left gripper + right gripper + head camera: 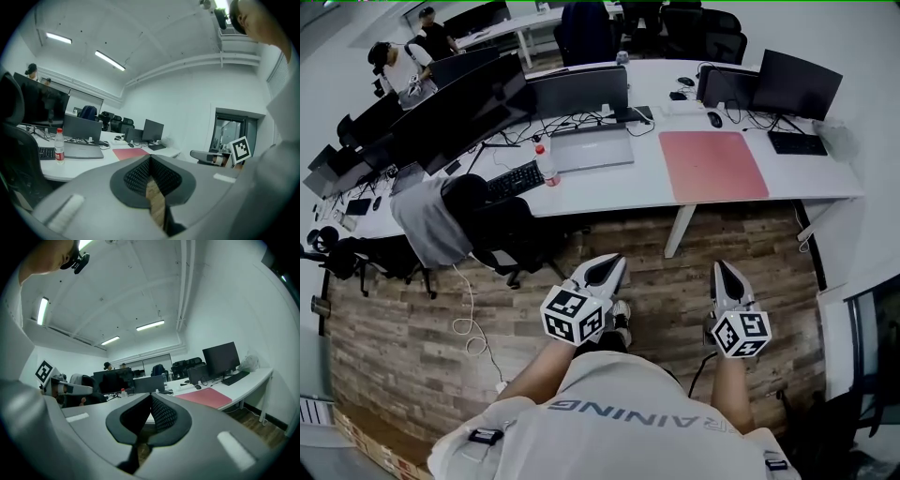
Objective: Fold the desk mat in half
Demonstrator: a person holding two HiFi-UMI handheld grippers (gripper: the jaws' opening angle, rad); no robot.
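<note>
The pink desk mat (712,166) lies flat and unfolded on the right part of the white desk (619,192). It also shows as a red strip in the left gripper view (131,153) and as a pink sheet in the right gripper view (206,398). Both grippers hang over the wooden floor, well short of the desk. My left gripper (610,266) (150,157) is shut, its tips touching, with nothing held. My right gripper (724,269) (151,395) is shut and empty too, about level with the mat's near edge but apart from it.
Left of the mat stand a closed laptop (591,147), a water bottle (547,164) and a keyboard (514,180). Monitors (797,82) and a mouse (715,119) sit behind the mat. A black chair with a grey jacket (431,220) stands at the desk's left, a desk leg (680,230) in front.
</note>
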